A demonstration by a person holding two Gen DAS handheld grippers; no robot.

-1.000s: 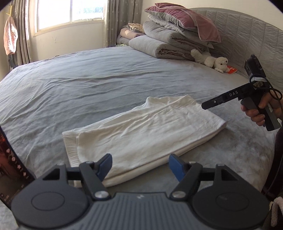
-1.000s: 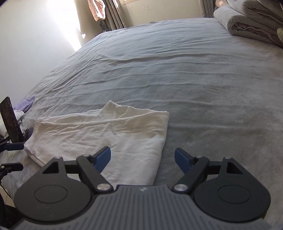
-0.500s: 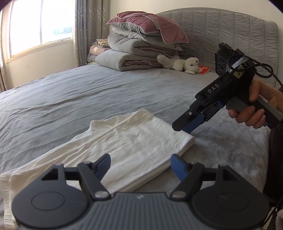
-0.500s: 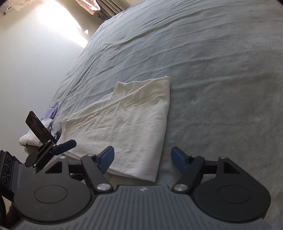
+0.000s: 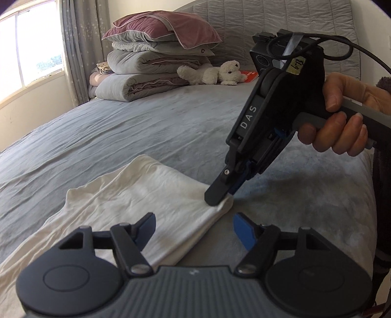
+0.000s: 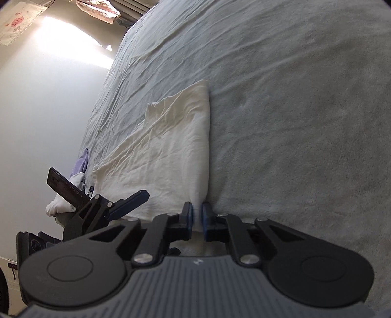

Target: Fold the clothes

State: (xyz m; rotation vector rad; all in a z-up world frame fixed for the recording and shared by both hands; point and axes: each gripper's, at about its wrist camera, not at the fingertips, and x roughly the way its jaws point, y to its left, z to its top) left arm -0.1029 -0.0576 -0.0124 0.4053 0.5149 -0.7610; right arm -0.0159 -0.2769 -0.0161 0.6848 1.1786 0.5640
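A white folded garment lies flat on the grey bed. My right gripper, held by a hand, points down at the garment's near right corner. Its jaws are closing, and in the right wrist view the blue pads pinch the white cloth at my right gripper. My left gripper hovers just in front of the same end. Its jaws are closing but still stand wide, with the garment's folded edge under the gap and neither pad touching it. Its fingers show at the left of the right wrist view.
Folded quilts and a pink pillow are stacked at the bed's head beside a white plush toy and the padded headboard. A window is at the left. A phone on a stand and purple cloth sit at the bed's edge.
The right gripper came down onto the garment's near corner and closed on it. The left gripper swung toward the same end of the garment and rolled; its jaws narrowed slightly.
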